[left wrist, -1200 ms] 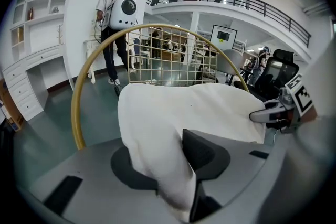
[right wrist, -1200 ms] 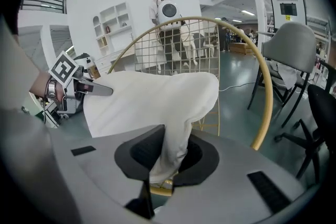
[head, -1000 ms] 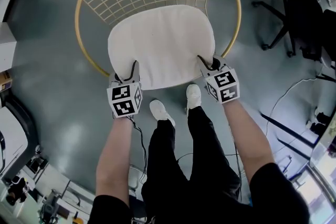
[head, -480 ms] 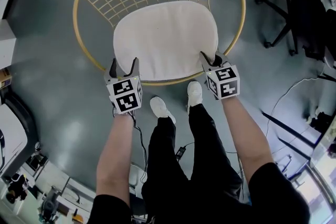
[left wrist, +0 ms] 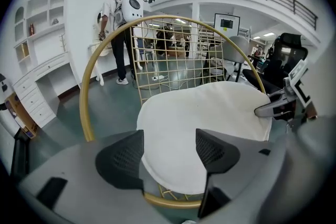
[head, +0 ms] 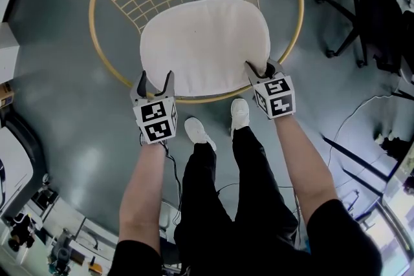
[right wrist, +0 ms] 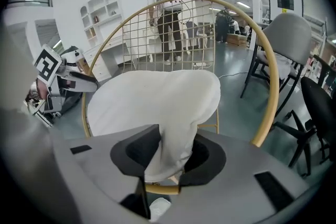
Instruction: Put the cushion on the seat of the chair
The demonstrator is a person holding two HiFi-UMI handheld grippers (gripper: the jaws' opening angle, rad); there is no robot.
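Observation:
A white cushion [head: 204, 45] lies on the seat of the round gold wire chair [head: 96, 16]. My left gripper [head: 156, 77] stands open just short of the cushion's near left edge, and the left gripper view shows nothing between its jaws [left wrist: 168, 152] and the cushion [left wrist: 199, 107] lying beyond them. My right gripper [head: 260, 68] is at the near right corner. Its jaws [right wrist: 169, 152] are opening, with a fold of the cushion [right wrist: 152, 97] still pinched between the pads.
My white shoes [head: 197, 136] stand on the grey floor just below the chair's front rim [left wrist: 173, 201]. Black office chairs [head: 375, 10] are at the right and white desks at the far left. A person [left wrist: 118, 18] stands by white shelves behind the chair.
My left gripper has opened and let go of the cushion's near left corner. The cushion has slid further back onto the seat. My right gripper stays on its corner.

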